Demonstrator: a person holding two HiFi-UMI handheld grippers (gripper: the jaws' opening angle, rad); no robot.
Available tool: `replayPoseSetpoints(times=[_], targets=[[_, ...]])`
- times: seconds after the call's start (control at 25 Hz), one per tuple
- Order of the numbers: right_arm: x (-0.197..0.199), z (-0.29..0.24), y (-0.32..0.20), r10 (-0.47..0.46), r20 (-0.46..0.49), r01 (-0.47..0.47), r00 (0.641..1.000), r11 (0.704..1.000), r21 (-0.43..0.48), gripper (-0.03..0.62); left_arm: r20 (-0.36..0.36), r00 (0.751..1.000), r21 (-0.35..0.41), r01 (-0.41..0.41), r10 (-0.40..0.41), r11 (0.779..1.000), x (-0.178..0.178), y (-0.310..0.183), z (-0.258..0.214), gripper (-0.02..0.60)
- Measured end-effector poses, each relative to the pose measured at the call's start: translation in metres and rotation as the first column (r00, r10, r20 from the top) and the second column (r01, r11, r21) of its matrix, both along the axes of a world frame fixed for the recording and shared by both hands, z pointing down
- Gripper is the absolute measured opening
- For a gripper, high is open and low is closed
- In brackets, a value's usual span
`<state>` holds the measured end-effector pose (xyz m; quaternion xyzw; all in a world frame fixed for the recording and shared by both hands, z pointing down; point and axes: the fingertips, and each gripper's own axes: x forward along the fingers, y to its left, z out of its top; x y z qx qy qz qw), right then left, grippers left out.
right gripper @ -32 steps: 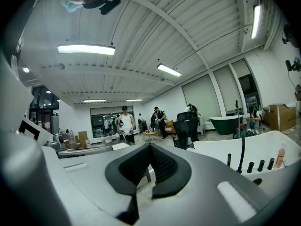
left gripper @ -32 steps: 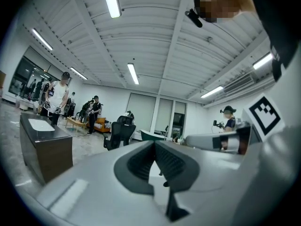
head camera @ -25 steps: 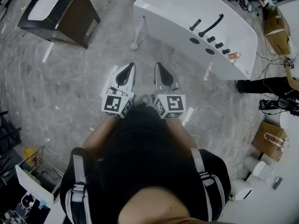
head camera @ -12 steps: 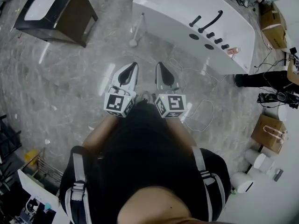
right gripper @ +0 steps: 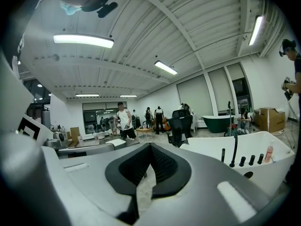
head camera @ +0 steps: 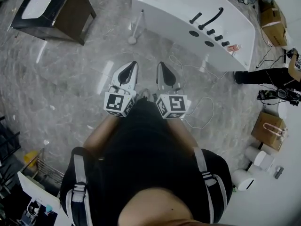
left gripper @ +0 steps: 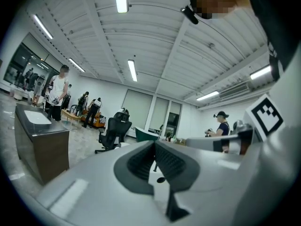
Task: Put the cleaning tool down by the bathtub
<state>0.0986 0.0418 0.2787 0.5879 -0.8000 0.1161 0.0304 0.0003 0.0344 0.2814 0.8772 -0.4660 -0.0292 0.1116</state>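
Head view: dark cabinet left of bathtub

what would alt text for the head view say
Seen from above, a person holds the left tongs and right tongs side by side, both shut and empty, over a grey marble floor, facing a white freestanding bathtub.

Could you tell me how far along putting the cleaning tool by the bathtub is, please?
Done: unclear; I can make out no cleaning tool beside the bathtub. In hand: nothing; the left tongs and right tongs are both shut and empty, above the floor short of the tub. Left: either nothing, or fetching the tool.
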Motion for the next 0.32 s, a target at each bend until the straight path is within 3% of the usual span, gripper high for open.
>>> replayPoseSetpoints(times=[0.32], targets=[[-0.0014, 0.0002, 0.0036, -0.001, -0.007, 0.001, 1.000, 1.000, 0.002, -0.002, -0.006, 1.000, 0.001, -0.007, 0.007, 1.000, 0.0020, 0.0028, 0.0006, 0.009]])
